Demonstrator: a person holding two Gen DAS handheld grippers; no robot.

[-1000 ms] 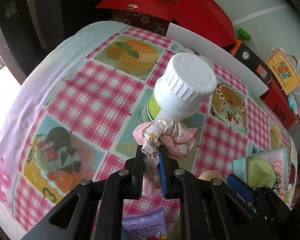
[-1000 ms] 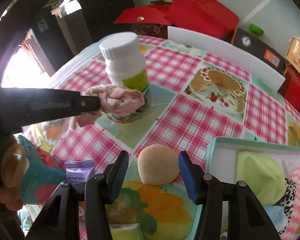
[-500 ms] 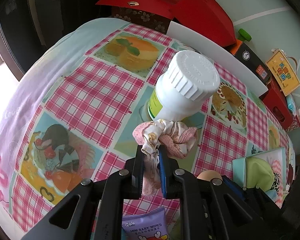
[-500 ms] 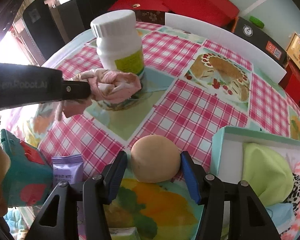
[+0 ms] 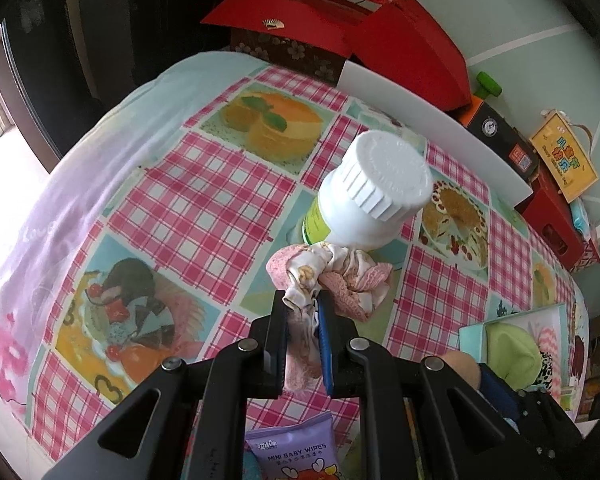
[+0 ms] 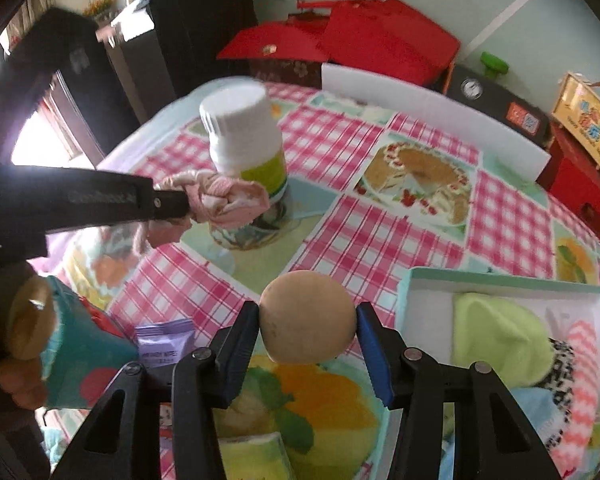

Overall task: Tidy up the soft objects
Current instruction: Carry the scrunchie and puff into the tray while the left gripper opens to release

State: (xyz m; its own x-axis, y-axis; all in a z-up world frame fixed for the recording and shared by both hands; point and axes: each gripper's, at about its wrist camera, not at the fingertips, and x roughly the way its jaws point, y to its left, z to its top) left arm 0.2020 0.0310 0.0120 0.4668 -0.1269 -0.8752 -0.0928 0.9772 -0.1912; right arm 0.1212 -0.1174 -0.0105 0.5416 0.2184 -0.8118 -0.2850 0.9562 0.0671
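My left gripper (image 5: 303,312) is shut on a pink and cream fabric scrunchie (image 5: 332,276) and holds it above the table, right in front of a white bottle (image 5: 368,196). The right wrist view shows the same scrunchie (image 6: 224,202) in that gripper's tip. My right gripper (image 6: 308,330) is shut on a tan soft ball (image 6: 308,318), lifted off the cloth. A teal box (image 6: 500,280) at the right holds a green soft item (image 6: 496,336) and other soft things.
A purple baby wipes pack (image 5: 296,452) lies near the front edge. A white board (image 5: 432,120), red cases (image 5: 380,32) and boxes stand behind the table. The checked tablecloth (image 5: 188,208) stretches out to the left.
The right gripper has closed on the tan ball and lifted it. The left gripper holds the scrunchie a little higher by the bottle.
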